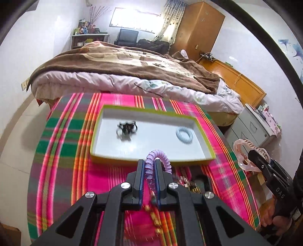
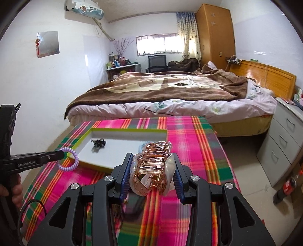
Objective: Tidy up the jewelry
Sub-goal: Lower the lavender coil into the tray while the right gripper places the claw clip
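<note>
Right wrist view: bed [image 2: 161, 90] behind tray [image 2: 121, 130]

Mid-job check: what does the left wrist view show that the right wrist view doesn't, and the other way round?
Only the left wrist view shows the whole pale blue coil hair tie in the tray. Only the right wrist view shows the wall air conditioner and a cola bottle on the floor. Both show the left gripper shut on the purple coil hair tie, the right gripper shut on the pink hair claw, and a black clip in the tray.
</note>
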Motion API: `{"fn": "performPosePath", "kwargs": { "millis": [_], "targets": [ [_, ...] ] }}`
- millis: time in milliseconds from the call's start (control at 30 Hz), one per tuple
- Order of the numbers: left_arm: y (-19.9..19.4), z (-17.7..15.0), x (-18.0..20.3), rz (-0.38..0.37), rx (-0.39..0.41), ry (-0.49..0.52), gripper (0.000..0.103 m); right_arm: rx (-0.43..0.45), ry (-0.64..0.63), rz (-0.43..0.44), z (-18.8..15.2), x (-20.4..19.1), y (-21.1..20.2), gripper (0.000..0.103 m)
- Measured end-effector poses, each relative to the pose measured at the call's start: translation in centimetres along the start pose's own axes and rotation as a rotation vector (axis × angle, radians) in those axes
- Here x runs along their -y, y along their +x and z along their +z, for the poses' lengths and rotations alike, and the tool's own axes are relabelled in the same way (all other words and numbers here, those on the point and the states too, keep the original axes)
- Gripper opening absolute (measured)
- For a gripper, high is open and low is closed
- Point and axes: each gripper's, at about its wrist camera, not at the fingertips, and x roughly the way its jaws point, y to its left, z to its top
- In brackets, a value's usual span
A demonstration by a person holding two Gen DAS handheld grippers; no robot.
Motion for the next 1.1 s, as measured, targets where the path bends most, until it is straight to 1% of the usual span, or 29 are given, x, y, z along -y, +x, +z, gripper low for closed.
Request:
{"fn": "performPosePath", "kwargs": {
  "millis": [167,233,433,600,733,800,900,1100],
  "targets": [
    [2.2,2.7,-1.3,-0.011,0.006,-0.021,0.010,-0.072,-0.002,0.031,1.5,0.1,4.6,0.040],
    [3.5,3.6,-1.7,-0.003,-0.004,-0.022,0.010,-0.095,-0.017,0.037,2.0,0.1,6.5,0.040],
    [7.5,5.6,-3.2,0.019,-0.034,-0.040,0.010,-0.146,-0.058,-0.005,3.0,0.1,11.1,0.040],
    [10.2,6.0,-4.0,0.032,-0.062,-0.058,0.010,-0.179,-0.101,-0.033,2.9,-0.2,13.7,0.040],
    [11.9,5.9,-4.5,0.059,-0.090,-0.062,0.010,-0.195,-0.154,-0.063,2.8,-0.8,15.2,0.040],
    [12.4,5.8,-4.6,0.056,-0.102,-0.065,0.010,-0.192,-0.169,-0.068,2.7,-1.0,15.6,0.040],
    [13.1,5.6,-4.6,0.064,-0.112,-0.067,0.010,-0.186,-0.169,-0.070,2.9,-1.0,16.0,0.040],
    [14.2,5.1,-4.6,0.079,-0.142,-0.067,0.010,-0.170,-0.230,-0.095,2.9,-1.8,16.4,0.040]
  ]
}}
